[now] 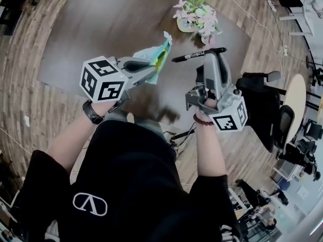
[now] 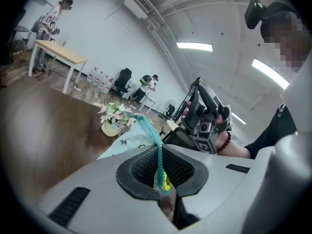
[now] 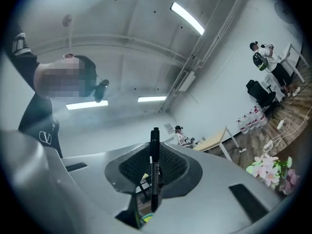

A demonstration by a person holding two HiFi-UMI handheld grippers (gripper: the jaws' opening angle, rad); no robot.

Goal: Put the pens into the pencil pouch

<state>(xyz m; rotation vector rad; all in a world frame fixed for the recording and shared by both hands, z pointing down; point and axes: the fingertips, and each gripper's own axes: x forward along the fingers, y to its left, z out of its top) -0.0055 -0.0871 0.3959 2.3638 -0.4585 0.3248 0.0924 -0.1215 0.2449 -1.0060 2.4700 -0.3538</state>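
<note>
The pencil pouch (image 1: 157,58), pale teal with a green mesh edge, is held up off the dark brown surface (image 1: 111,19), pinched by its rim in the left claw (image 1: 153,70). Seen from the left gripper view, the claw's two pads are pressed nearly together with the mesh strip (image 2: 158,157) clamped between them. A bit of something yellow (image 2: 167,182) shows just behind the mesh; I cannot tell what it is. The rest of the pouch hangs out past the jaws towards the far side.

On the far side of the surface stands a small flower pot (image 1: 187,25) filled with pink and white blossoms and green leaves, well apart from the pouch.

The black pen (image 1: 199,55) is outside the pouch, gripped by the right claw (image 1: 215,56), whose jaws are closed a narrow way onto the pen's barrel. The pen lies crosswise to the claw, its left end near the pouch's top corner but not touching it.

The left hand (image 1: 103,107), a dark watch on its wrist, holds its claw pointing away and to the right. The right hand (image 1: 207,104), with a bead bracelet, holds its claw pointing away from the person, just right of the pouch.
</note>
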